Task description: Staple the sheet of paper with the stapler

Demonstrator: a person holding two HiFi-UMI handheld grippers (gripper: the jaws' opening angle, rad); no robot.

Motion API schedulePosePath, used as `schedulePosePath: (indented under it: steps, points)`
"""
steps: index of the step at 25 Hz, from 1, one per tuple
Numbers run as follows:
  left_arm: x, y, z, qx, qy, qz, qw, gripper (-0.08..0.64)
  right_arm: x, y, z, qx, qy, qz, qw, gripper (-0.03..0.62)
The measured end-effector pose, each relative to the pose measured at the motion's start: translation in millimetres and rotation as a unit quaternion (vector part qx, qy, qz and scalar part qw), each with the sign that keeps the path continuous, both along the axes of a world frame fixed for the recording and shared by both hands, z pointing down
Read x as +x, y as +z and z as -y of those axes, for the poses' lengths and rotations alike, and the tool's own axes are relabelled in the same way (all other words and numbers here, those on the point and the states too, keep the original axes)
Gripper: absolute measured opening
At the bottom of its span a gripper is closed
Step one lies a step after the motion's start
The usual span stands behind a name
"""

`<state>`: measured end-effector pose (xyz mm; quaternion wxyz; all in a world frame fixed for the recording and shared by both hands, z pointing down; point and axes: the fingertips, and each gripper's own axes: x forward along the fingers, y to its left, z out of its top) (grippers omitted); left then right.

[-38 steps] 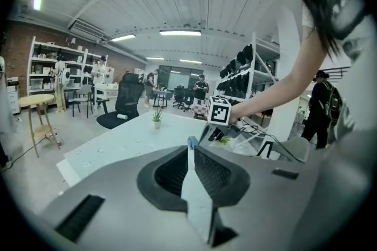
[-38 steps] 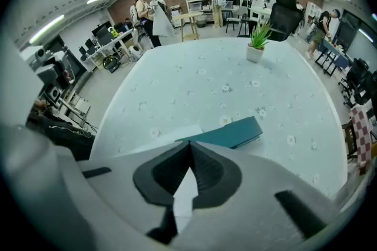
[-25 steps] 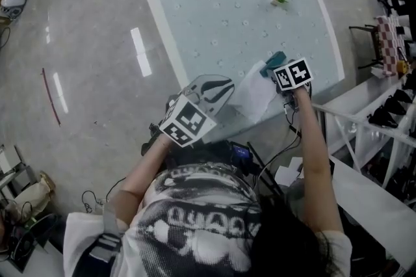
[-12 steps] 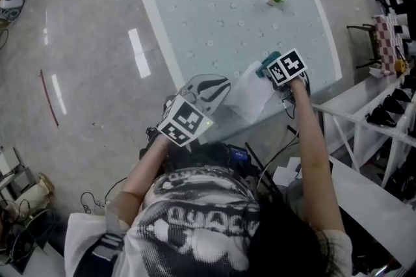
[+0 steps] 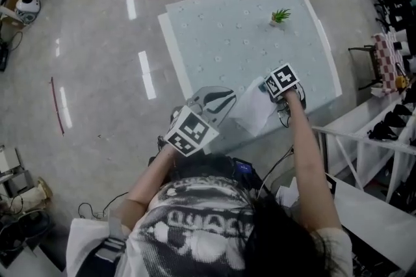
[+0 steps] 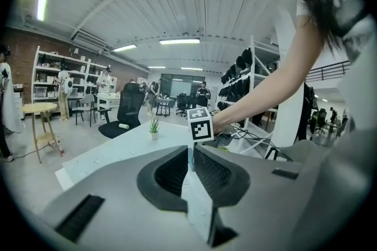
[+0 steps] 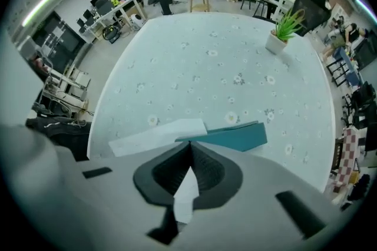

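Sheet of paper [image 5: 253,110] clamped by left gripper [image 6: 191,159]; right gripper [image 7: 189,145] closing on it; stapler [image 7: 231,136] plain only in latter's view

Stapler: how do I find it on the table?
Find the flowery table, then the white paper at its near edge. The stapler sits at the paper's end: a long teal wedge, unlike the white paper and the green plant.

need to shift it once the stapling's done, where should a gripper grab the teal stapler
Probably mid-body, across its two long sides, coming down from above. The teal stapler lies flat on the table, long and narrow, so closing across its width fits. Keep off the end that overlaps the sheet of paper.
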<state>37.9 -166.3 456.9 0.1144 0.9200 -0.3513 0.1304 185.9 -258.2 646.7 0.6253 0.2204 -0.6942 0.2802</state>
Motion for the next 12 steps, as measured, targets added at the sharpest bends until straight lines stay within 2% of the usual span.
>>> schedulePosePath:
  steps: [5,8,12]
  points:
    - [-9,-5,-16,0.005,-0.022,0.008,0.9997,0.031,-2,-4,3,0.018,0.000,0.027,0.999,-0.003]
    - [-10,-9,-27,0.006,-0.033,0.010,0.9994,0.031,-1,-8,1,0.044,0.012,0.057,0.997,-0.003]
    - [-3,-5,-43,0.001,-0.035,0.026,0.9991,0.031,0,-22,3,0.104,0.059,0.132,0.984,-0.005]
